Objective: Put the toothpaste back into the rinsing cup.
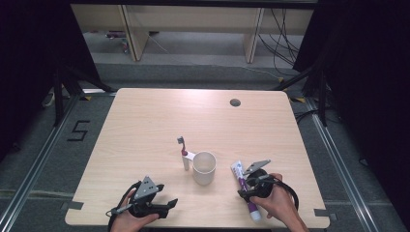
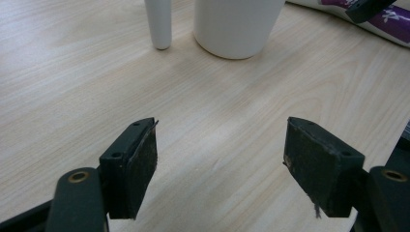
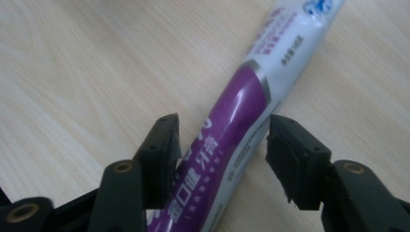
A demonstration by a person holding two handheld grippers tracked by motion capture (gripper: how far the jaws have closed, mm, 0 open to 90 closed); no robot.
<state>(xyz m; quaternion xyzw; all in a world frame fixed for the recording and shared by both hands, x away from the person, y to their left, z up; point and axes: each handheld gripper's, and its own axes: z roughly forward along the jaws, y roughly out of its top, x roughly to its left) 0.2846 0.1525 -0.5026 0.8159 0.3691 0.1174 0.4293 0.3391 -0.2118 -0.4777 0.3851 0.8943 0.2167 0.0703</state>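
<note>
Supporting every item, the wooden bench [image 1: 145, 121] carries a small group of bathroom articles near its front edge. Standing upright at the centre, the white cup [image 1: 204, 167] has its mouth open upward, ready to receive something. Just beside it on the left, a toothbrush [image 1: 183, 152] stands upright in a white base, bristles at the top, apart from the cup wall.

To the right of the cup lies the toothpaste tube [image 3: 241, 121], flat on the bench, purple and white. The right claw [image 3: 222, 145] straddles the tube's purple section: the left pad appears to touch the tube, while a narrow gap remains at the right pad, so the grip is judged not yet made. The straddle across the tube's width suits a pinch and lift.

The left claw [image 2: 220, 159] rests low over bare bench in front of the cup, jaws spread wide with nothing between them, apparently parked clear of the work.
</note>
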